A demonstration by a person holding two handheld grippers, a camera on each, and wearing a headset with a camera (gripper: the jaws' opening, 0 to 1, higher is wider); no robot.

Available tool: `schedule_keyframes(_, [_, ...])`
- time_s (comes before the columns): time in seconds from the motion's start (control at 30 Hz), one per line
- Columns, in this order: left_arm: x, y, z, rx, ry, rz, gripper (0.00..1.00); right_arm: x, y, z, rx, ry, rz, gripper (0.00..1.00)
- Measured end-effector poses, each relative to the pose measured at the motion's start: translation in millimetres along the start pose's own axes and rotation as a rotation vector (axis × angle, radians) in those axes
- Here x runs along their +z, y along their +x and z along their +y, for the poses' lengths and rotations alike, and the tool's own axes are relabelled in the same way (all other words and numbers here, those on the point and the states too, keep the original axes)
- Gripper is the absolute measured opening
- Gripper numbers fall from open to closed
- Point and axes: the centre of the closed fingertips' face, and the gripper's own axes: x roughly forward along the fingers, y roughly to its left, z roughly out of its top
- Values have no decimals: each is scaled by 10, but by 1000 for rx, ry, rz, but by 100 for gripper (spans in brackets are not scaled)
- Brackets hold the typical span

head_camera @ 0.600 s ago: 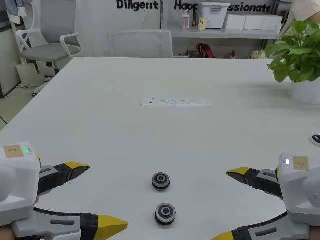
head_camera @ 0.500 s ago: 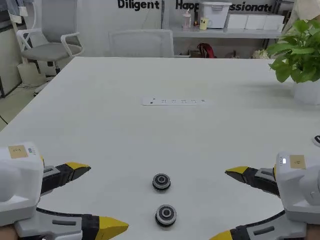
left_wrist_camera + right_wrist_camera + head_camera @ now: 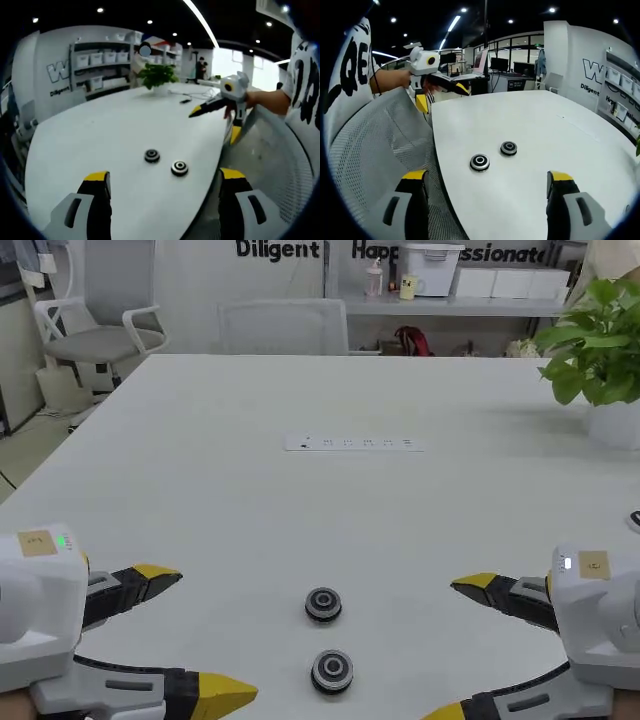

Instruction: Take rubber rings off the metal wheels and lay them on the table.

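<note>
The farther wheel (image 3: 323, 605) and the nearer wheel (image 3: 332, 670) lie flat on the white worktop (image 3: 300, 510), close to its near edge. They are near each other but not touching, and both are dark around the rim. The left gripper (image 3: 205, 633) hangs off to one side of them and the right gripper (image 3: 450, 648) off to the other. Each has its yellow-tipped jaws spread wide with nothing between them. Farther back a white power strip (image 3: 347, 444) lies mid-worktop, and a potted plant (image 3: 600, 340) stands at the right edge.
</note>
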Motion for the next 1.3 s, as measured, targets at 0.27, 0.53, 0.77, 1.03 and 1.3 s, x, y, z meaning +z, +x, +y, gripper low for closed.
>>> schedule_keyframes(0.27, [-10, 9, 3, 1, -5, 2, 90, -8, 6, -7, 2, 4, -1, 95])
schedule_keyframes(0.53, [-1, 27, 16, -2, 4, 6, 90, -11, 22, -59, 4, -3, 4, 94])
schedule_keyframes(0.77, [9, 33, 30, -2, 12, 9, 90, 9, 38, -88, 5, -5, 0, 94])
schedule_keyframes(1.03, [4, 42, 20, -7, 18, 14, 90, 5, 43, -80, 8, -9, 4, 95])
schedule_keyframes(1.3, [7, 50, 16, -10, 19, 10, 90, -8, 32, -88, 5, -6, 5, 95])
